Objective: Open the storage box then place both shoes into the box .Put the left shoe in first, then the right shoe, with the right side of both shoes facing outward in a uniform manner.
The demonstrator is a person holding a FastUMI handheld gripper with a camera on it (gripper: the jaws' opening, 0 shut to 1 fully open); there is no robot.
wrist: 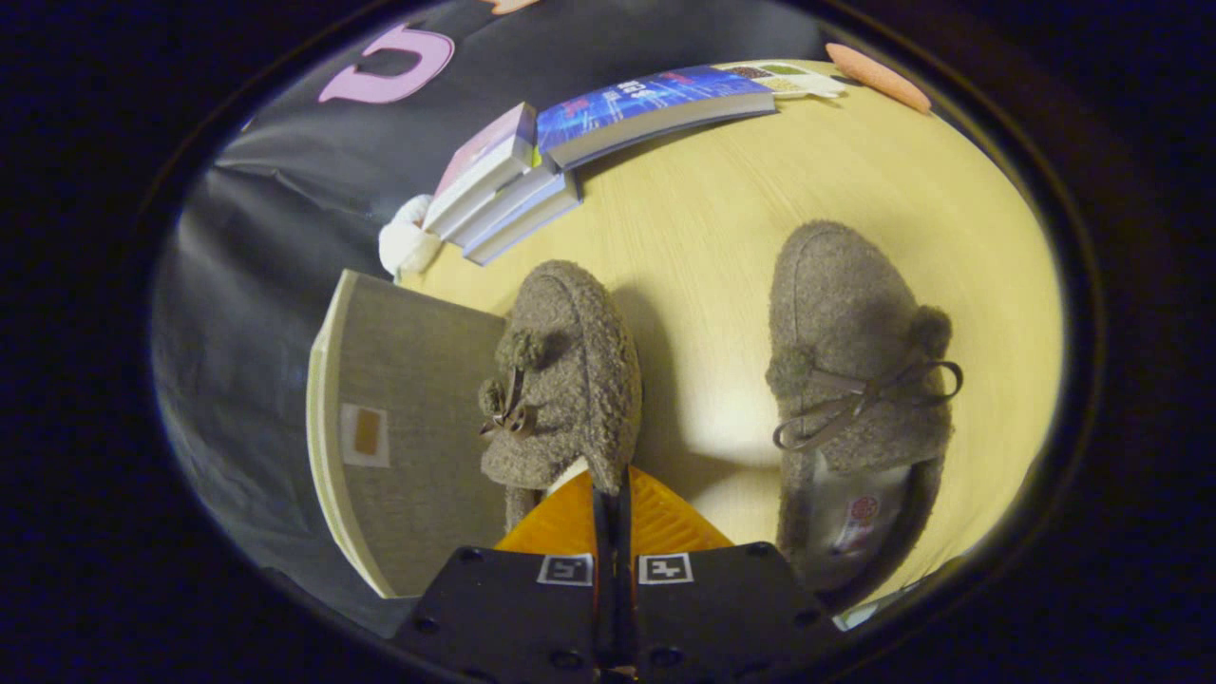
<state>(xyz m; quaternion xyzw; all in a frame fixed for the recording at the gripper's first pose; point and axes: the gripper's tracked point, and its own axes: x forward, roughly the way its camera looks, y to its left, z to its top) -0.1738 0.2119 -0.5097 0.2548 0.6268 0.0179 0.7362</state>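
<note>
Since the left shoe (560,380) must go in first, my claw (613,494) pinches its heel rim between closed fingers beside the box panel (418,427), while the right shoe (855,380) waits apart on the counter (703,218).

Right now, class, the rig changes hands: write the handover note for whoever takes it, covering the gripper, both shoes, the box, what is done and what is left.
gripper: fingers closed on the rim of the near shoe, which is tilted and overlaps the edge of the grey storage box.
second shoe: upright on the table, apart from the fingers on the side away from the box.
Done: first shoe gripped. Whether the box is open cannot be told.
Left: seat this shoe in the box, then the second, right sides outward.
</note>
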